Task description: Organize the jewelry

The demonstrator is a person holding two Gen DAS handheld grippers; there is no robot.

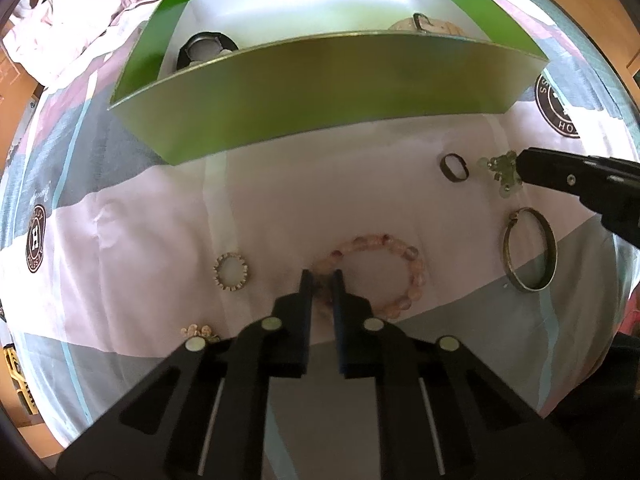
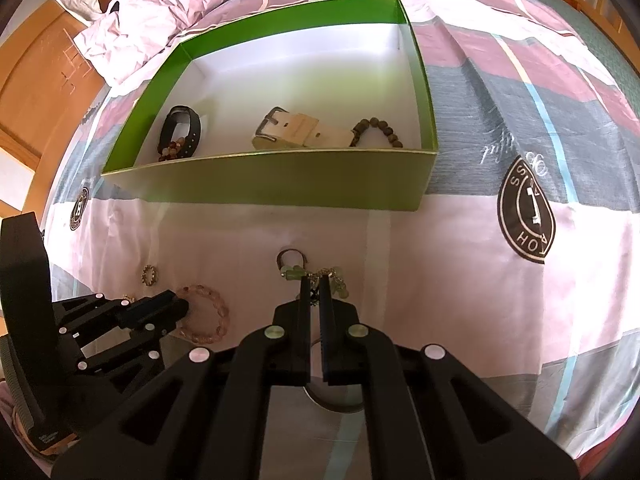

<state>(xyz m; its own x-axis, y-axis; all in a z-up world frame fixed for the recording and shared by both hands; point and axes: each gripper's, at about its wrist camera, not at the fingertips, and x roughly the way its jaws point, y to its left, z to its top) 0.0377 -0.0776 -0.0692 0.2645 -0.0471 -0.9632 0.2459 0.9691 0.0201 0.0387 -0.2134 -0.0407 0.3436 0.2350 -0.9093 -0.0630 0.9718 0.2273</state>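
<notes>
Both grippers are down on the bedsheet (image 2: 460, 240) in front of the green box (image 2: 280, 190), each closed on a piece of jewelry. The left gripper (image 1: 322, 276) has its jaws clenched across the near-left arc of the pink bracelet (image 1: 400, 256), which lies flat on the sheet; the beads look smooth and round, so they may roll or slip between the pads, and a pinch across the strand between two beads seems the safest hold. Strung beads are light and limp, so the loop will likely sag and swing once lifted. The right gripper (image 2: 315, 280) has its jaws nearly together around the green charm piece (image 2: 294, 273), a cluster of small pale beads on fine chain; it looks delicate and tangly, best taken at the chain's gathered middle, gently. Just beside it lies a dark ring (image 1: 454, 167), and nearer, a brass bangle (image 1: 530, 250), stiff and easy to grip by its rim. A small toothed ring (image 1: 231, 271) lies left of the bracelet. The box already holds a black band (image 2: 182, 126), a buckled strap (image 2: 296, 130) and dark beads (image 2: 380, 128).
</notes>
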